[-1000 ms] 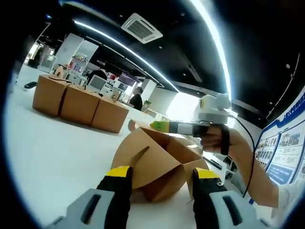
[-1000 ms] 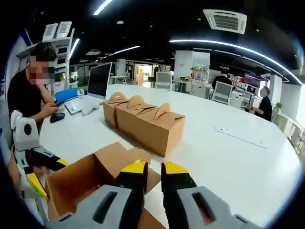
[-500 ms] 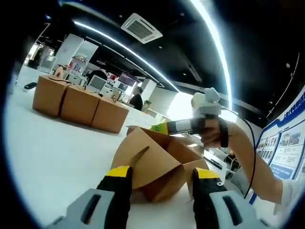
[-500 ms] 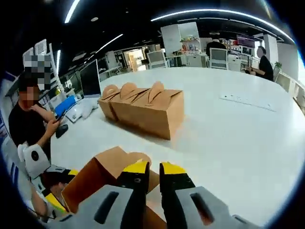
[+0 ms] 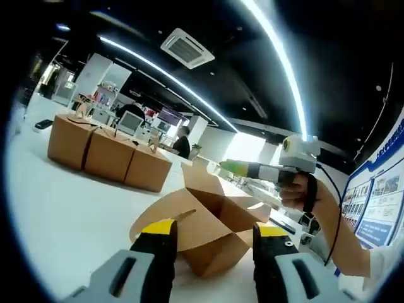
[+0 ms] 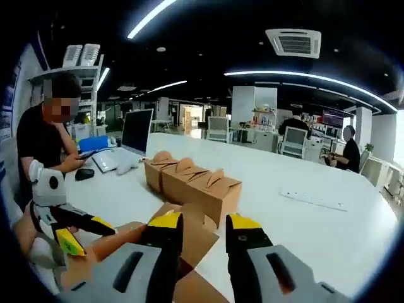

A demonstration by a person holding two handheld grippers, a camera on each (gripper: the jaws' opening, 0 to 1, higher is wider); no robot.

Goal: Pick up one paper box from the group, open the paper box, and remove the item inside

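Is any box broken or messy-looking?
Nothing looks broken. One box sits apart from the row of closed boxes with its flaps spread wide, a bit messy, but that is just from being opened. The closed ones stand side by side on the table.

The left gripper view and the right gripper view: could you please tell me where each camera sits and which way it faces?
Left gripper view: rides on the left gripper, low over the white table, facing the opened paper box; the right gripper and the hand holding it show.
Right gripper view: rides on the right gripper, facing across the opened box toward the closed boxes; the left gripper enters.
Shared: opened box, closed boxes, table.
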